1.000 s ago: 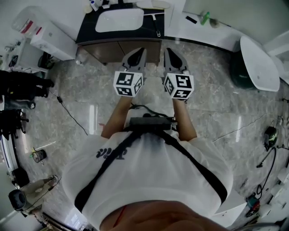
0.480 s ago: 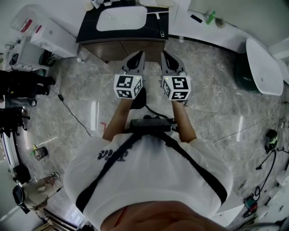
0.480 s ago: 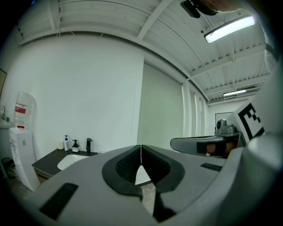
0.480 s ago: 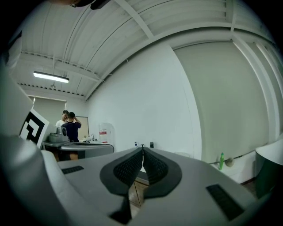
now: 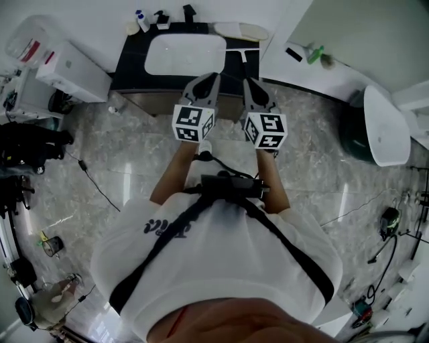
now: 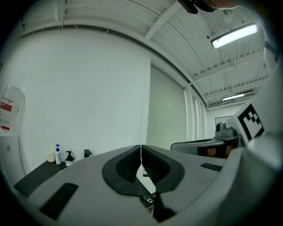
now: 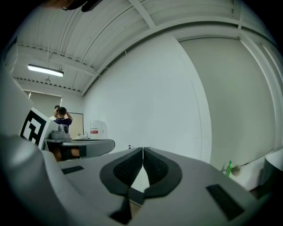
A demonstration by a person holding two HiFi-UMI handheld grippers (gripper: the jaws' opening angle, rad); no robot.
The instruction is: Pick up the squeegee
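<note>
Hovering near the bench [image 5: 131,57], left hand-held gripper [image 5: 213,78] and right hand-held gripper [image 5: 248,82] both pressed together, empty. Squeegee [image 5: 242,52] lies beside the sink [image 5: 184,53]; arriving with jaws unopened would likely shove it, not grip.

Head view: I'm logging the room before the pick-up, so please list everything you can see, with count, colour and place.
white oval sink basin: one, white, set in the dark countertop, top centre
pale T-shaped squeegee: one, pale, on the countertop right of the basin
blue-topped white bottle: one, white, back-left of the countertop
black pump dispenser: one, black, beside that bottle
green bottle: one, green, on the white ledge, upper right
marble floor: one, grey, black cables lying across it
left gripper: one, grey, shut, empty
right gripper: one, grey, shut, empty
</note>
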